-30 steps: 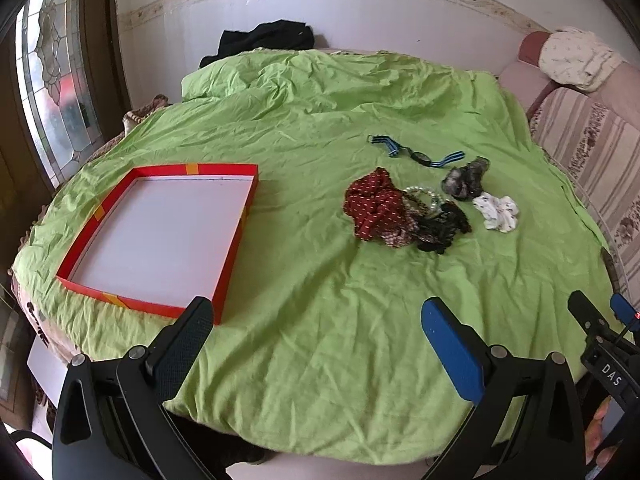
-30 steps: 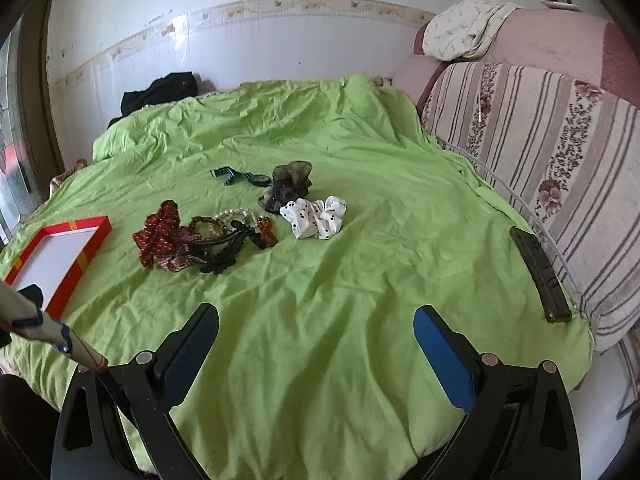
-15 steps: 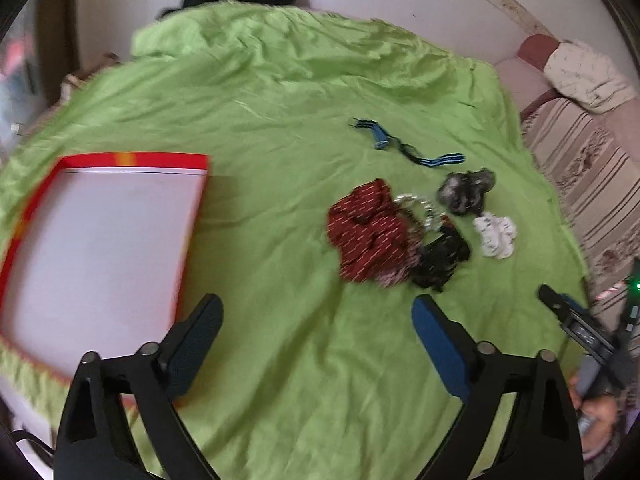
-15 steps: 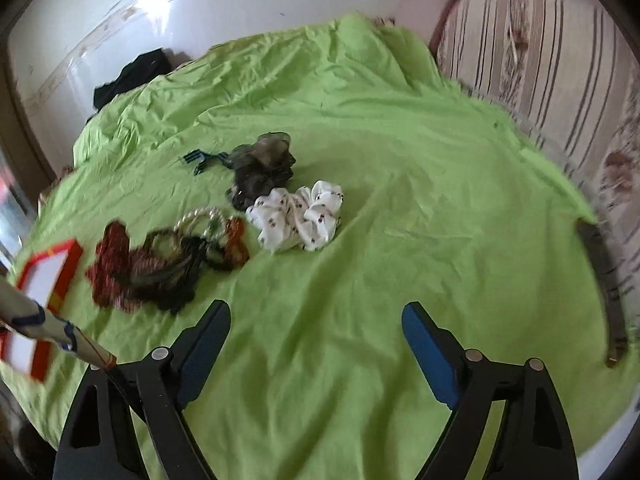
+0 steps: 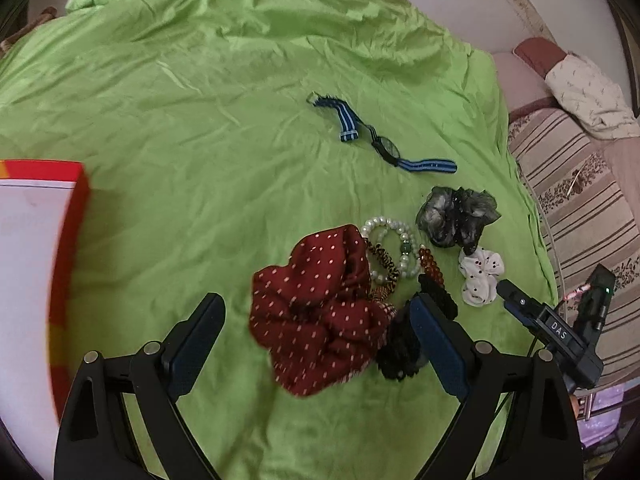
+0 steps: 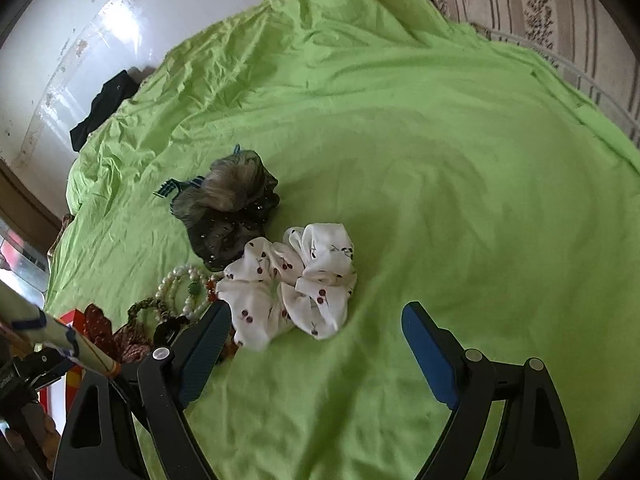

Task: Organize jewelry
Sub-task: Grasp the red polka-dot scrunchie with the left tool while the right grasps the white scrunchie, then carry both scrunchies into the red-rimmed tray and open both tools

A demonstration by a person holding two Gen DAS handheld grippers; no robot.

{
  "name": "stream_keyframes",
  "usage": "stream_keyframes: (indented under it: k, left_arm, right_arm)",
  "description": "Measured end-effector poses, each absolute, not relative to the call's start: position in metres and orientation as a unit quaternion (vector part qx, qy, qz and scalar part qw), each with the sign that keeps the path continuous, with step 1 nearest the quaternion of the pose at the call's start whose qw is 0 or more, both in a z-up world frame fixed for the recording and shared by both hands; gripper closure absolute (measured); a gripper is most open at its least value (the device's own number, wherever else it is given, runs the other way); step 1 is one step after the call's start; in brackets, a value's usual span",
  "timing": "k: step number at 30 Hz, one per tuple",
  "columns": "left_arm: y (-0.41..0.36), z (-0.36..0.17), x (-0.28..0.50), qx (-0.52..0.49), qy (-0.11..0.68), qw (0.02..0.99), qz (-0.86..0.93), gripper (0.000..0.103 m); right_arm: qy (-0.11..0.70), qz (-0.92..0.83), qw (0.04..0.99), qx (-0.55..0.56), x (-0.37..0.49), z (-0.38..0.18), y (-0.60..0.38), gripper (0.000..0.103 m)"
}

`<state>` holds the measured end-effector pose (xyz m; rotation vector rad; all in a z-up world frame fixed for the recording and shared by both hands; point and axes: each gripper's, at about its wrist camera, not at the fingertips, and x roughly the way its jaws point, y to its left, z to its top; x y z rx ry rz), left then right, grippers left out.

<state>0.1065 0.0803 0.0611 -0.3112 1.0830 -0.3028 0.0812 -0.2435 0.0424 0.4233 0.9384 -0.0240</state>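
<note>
My left gripper (image 5: 318,320) has its jaws spread wide and grasping nothing; a red dotted scrunchie (image 5: 320,314) lies between them on the green bedsheet (image 5: 200,120). Just beyond sit a pearl bracelet (image 5: 390,250) and a dark scrunchie (image 5: 456,216), with a blue-strapped watch (image 5: 384,140) farther ahead and a red tray (image 5: 64,260) off to the left. My right gripper (image 6: 316,330) is also spread and empty, a white cherry-print scrunchie (image 6: 294,278) just ahead of its left jaw.
</note>
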Motion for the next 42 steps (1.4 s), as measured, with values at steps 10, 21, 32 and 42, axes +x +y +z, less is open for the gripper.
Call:
stream_keyframes:
  k: [10, 21, 32, 42]
  left_arm:
    - [0.065, 0.059, 0.097, -0.124, 0.53, 0.825, -0.153, 0.088]
    - [0.159, 0.158, 0.021, -0.161, 0.442, 0.872, -0.135, 0.088]
    - [0.247, 0.137, -0.001, -0.195, 0.452, 0.868, -0.059, 0.088]
    - [0.275, 0.118, 0.001, -0.22, 0.453, 0.863, -0.038, 0.088]
  right_arm:
    - [0.462, 0.011, 0.856, 0.232, 0.08, 0.043, -0.244, 0.094]
    - [0.413, 0.028, 0.895, 0.169, 0.036, 0.118, -0.216, 0.098]
    - [0.449, -0.032, 0.878, 0.163, 0.096, 0.07, -0.233, 0.022]
    - [0.48, 0.018, 0.864, 0.154, 0.106, 0.064, -0.221, 0.093]
